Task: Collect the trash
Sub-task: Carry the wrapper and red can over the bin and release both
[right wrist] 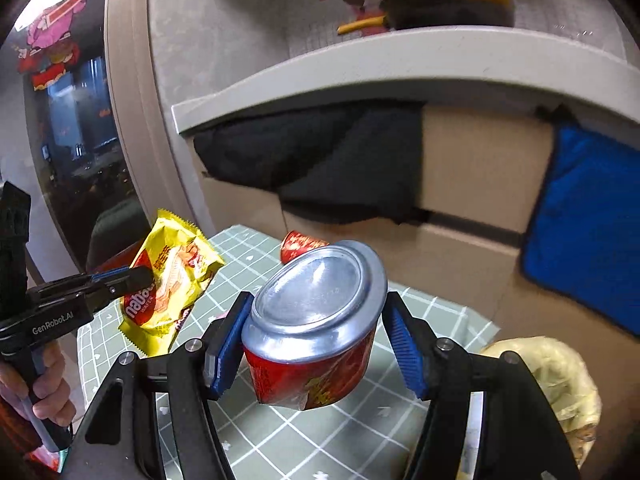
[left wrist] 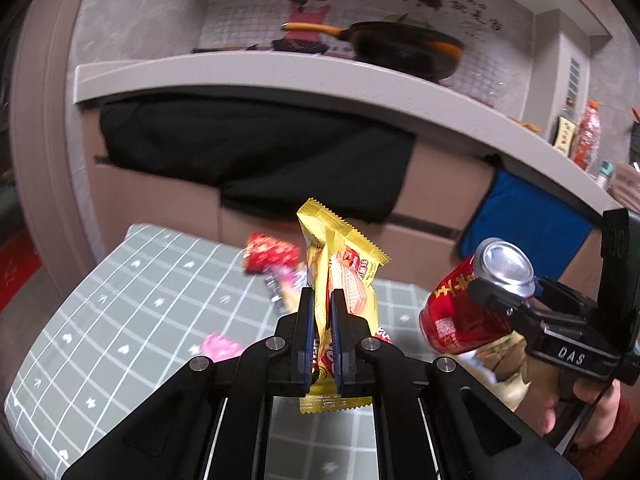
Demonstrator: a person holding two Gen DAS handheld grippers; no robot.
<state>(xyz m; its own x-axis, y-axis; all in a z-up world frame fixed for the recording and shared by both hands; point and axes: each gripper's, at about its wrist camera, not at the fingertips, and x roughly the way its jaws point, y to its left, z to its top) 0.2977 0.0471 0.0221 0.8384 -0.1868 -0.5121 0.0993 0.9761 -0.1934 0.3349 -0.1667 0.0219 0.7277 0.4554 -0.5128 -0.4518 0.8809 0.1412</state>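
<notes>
Yellow crinkled foil snack wrapper (left wrist: 340, 280) sits pinched between the closed-down fingers of the left gripper (left wrist: 322, 336), centre of the left wrist frame, held upright and clear of the table. Red aluminium drink can (right wrist: 316, 320) is clamped across its body by the right gripper (right wrist: 316, 344), jaws wide and both blue pads against the can wall, centre of the right wrist frame, also lifted. Handling guess: wrapper is featherweight, limp and slick, so grip mid-body as now, not on the serrated edge; can looks light, thin-walled and dentable, so squeeze the sides lightly. More litter is left on the table: a red foil wrapper (left wrist: 272, 256) above centre of the left frame, a pink scrap (left wrist: 222, 346) at lower left of centre, and a pale yellow crumpled plastic bag (right wrist: 548, 384) at lower right of the right frame. Surface is a grey-green checked tablecloth (left wrist: 132, 300), soft, may wrinkle under drag. Room: kitchen, grey countertop (left wrist: 248, 76) across the upper frame with a black frying pan (left wrist: 400, 48), black cloth (left wrist: 256, 148) and blue cloth (left wrist: 524, 228) hanging on the cabinet fronts. No bin visible.
</notes>
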